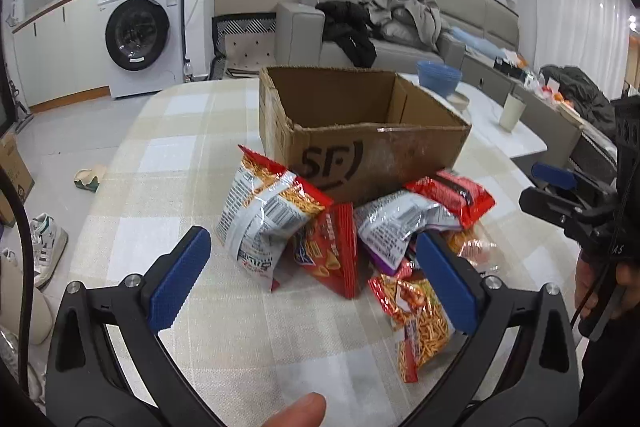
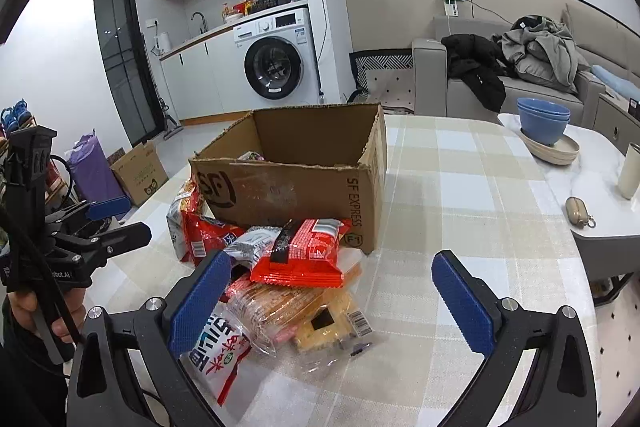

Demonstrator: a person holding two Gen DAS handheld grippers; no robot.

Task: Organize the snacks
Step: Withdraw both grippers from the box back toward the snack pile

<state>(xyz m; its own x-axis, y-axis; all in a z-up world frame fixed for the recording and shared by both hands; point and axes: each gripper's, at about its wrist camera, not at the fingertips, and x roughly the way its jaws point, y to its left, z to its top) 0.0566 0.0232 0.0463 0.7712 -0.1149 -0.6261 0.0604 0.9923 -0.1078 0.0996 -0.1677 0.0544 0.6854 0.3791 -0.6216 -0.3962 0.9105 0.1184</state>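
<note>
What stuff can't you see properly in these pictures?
- Cardboard box floor: left wrist view, its front wall hides it.
- Box contents: right wrist view, only a corner of one packet peeks over the wall.
- Snack pile bottom packets: both views, upper bags cover them.
- Packet small print: too small, glare.
- Cup: right wrist view, cut by the picture's edge.

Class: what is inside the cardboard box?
The right wrist view shows one snack packet in the cardboard box, at its left wall. The near wall hides the rest of the floor.
</note>
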